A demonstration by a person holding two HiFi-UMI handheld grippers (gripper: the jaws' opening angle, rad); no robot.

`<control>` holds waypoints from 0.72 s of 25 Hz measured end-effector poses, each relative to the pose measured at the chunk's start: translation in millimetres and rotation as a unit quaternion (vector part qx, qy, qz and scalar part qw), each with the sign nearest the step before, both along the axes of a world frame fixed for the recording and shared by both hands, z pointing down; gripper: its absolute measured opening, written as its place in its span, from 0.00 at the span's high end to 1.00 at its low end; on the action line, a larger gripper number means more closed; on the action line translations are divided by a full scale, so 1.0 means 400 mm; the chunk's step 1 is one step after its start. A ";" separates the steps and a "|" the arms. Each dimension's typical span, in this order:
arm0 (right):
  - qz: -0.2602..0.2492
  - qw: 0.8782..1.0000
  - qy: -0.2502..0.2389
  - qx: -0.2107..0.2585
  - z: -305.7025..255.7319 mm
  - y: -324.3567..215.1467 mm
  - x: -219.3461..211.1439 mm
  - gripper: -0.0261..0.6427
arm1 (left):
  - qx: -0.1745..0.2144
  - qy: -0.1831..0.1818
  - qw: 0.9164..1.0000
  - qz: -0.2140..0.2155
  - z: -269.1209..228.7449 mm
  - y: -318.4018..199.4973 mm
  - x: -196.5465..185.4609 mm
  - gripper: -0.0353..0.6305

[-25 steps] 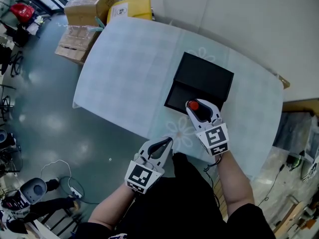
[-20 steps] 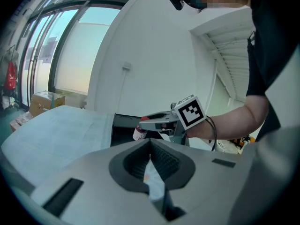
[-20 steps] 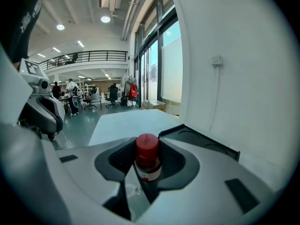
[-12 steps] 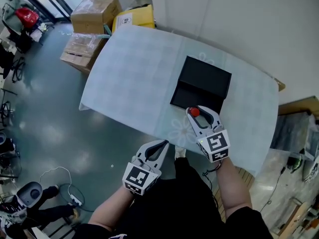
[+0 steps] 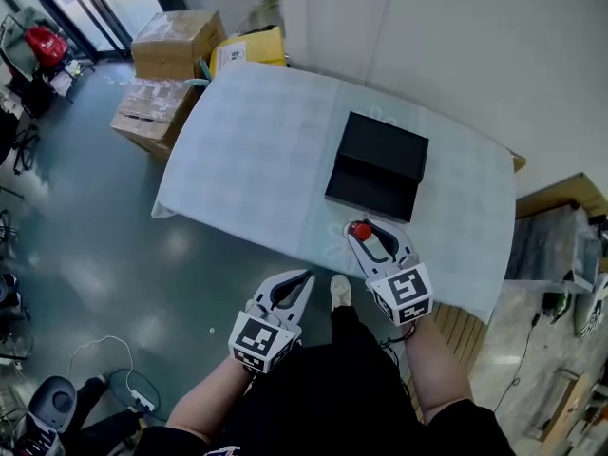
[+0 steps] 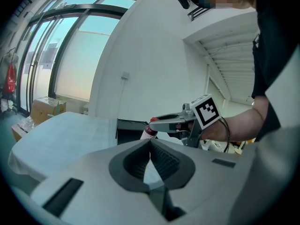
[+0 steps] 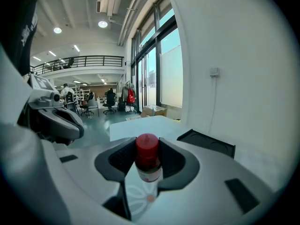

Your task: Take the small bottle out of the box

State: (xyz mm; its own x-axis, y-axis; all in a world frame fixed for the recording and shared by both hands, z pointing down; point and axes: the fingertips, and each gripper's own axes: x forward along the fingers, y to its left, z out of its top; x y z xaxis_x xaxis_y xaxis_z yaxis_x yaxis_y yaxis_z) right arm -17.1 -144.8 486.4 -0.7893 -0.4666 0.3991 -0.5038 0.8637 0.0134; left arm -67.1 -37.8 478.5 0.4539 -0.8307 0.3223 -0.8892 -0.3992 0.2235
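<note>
Here the right claw (image 5: pixel 365 235) grips the small bottle (image 7: pixel 147 154) outside the box (image 5: pixel 380 164).

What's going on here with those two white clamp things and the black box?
A person stands at a table with a gripping tool in each hand. The right gripper has its jaws closed on a small bottle with a red cap. It holds the bottle over the near part of the table, already out of the open black box just beyond it. The left gripper hangs off the table near the person's body, jaws together and empty.
</note>
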 end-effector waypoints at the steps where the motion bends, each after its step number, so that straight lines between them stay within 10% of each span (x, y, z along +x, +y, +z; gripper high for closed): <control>1: 0.002 1.000 -0.001 0.000 -0.004 0.016 -0.002 0.72 | 0.003 -0.001 1.000 0.005 -0.003 0.008 -0.002 0.90; 18: 0.078 0.997 -0.022 0.008 -0.059 0.307 -0.011 0.72 | 0.028 -0.010 0.995 0.092 -0.035 0.187 -0.044 0.90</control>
